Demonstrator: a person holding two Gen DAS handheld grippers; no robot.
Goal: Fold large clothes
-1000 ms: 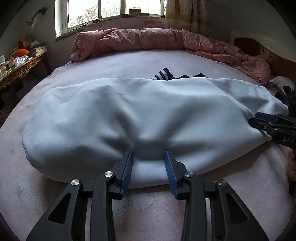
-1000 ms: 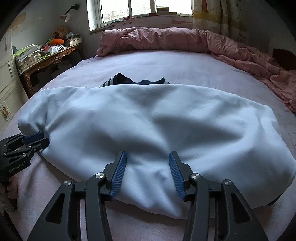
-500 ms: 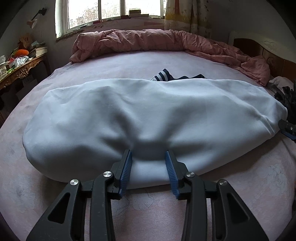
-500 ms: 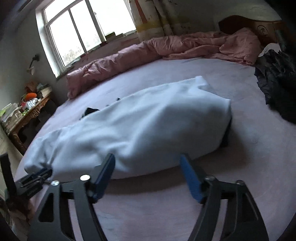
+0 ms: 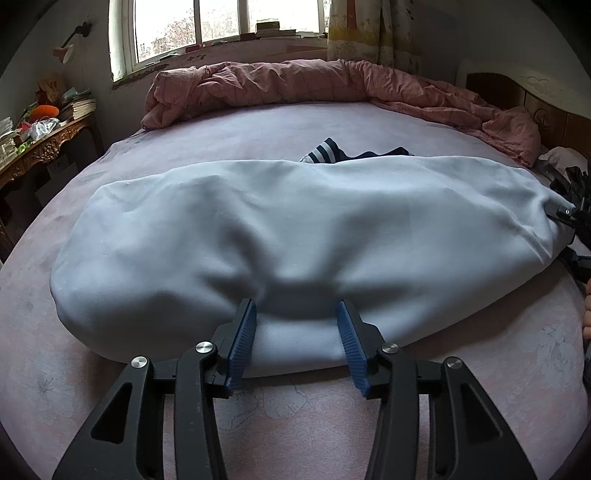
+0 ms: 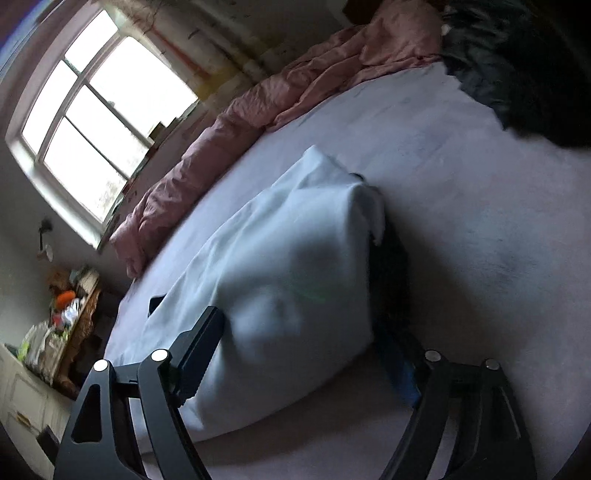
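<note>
Since a second ago our right gripper (image 6: 295, 354) has swung to the pale blue folded garment (image 5: 295, 236) end at the left view's right edge, fingers spread wide around it; a side fold seems next. Our left gripper (image 5: 295, 339), unmoved, straddles the near hem, open. Only the left view shows the navy striped cuff (image 5: 325, 151).

We saw a pink quilt (image 5: 295, 83) bunched along the far edge of the bed (image 5: 229, 133) beneath a window (image 5: 218, 27), a cluttered counter (image 5: 40, 142) at the left, and dark clothing (image 6: 517, 70) heaped at the right, near the quilt's end
</note>
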